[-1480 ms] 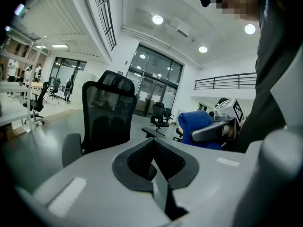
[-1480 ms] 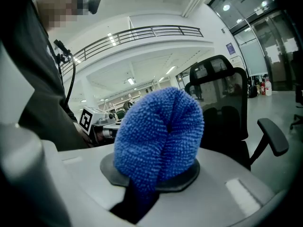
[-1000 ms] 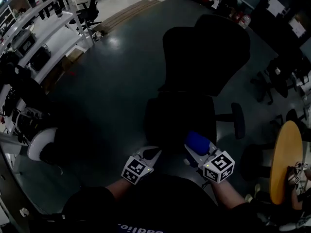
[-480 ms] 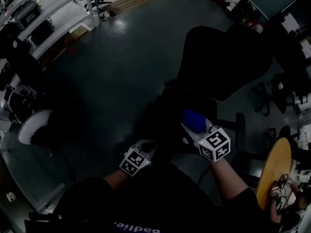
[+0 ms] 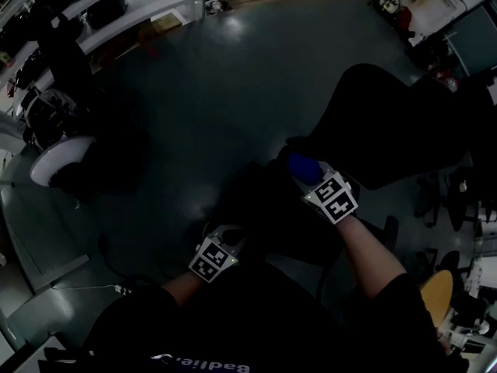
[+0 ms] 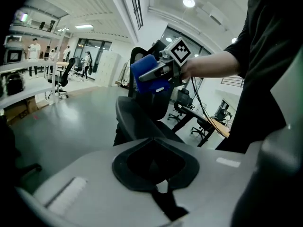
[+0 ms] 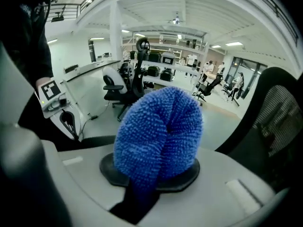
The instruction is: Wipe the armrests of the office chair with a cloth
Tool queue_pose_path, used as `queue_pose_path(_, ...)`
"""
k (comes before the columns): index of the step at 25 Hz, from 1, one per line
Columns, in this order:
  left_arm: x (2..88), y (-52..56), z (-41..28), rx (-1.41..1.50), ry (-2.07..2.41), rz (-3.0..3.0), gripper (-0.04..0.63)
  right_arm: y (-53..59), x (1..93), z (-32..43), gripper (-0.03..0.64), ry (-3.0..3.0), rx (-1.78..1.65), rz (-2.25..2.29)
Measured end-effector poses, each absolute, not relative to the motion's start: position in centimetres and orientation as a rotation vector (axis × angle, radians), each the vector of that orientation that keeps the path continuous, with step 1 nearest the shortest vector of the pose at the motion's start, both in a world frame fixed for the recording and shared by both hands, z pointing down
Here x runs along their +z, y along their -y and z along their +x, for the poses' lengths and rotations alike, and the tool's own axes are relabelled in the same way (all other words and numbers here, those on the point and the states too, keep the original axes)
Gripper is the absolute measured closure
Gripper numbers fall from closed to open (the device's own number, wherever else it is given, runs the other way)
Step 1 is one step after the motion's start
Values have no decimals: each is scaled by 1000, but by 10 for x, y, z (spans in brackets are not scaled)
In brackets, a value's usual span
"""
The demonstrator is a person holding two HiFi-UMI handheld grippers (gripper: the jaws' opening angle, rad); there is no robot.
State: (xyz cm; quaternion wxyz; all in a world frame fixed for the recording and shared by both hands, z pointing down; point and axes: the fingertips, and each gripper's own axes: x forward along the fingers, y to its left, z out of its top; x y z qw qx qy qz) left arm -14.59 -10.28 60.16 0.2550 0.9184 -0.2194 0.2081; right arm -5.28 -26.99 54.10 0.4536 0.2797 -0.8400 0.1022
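The black office chair (image 5: pixel 404 123) stands at the right of the head view, its seat (image 5: pixel 287 224) just ahead of me. My right gripper (image 5: pixel 311 179) is shut on a blue fluffy cloth (image 5: pixel 303 167) and holds it at the chair's left side, near the foot of the backrest; the dark hides any contact. The cloth (image 7: pixel 161 131) fills the right gripper view, bulging from the right gripper (image 7: pixel 154 171). My left gripper (image 5: pixel 227 238) hangs low by my body, shut and empty (image 6: pixel 156 167). It looks over a dark chair edge (image 6: pixel 135 122) at the cloth (image 6: pixel 149 74).
White shelving (image 5: pixel 116 6) runs along the upper left. A white round base (image 5: pixel 54 169) stands on the grey floor at the left. A round wooden table (image 5: pixel 439 290) and more black chairs (image 5: pixel 466 200) crowd the right. A cable (image 5: pixel 116 288) lies on the floor.
The head view has swung left, shifting the chair rightwards. My right gripper has carried the cloth forward, up to the chair's backrest side. The left gripper has stayed low.
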Motion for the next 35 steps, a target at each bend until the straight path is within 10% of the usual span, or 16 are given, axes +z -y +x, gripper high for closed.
queue_pose_path(35, 614, 112, -161, 468, 706, 2372, 578, 241, 618, -158, 529, 2059, 201, 402)
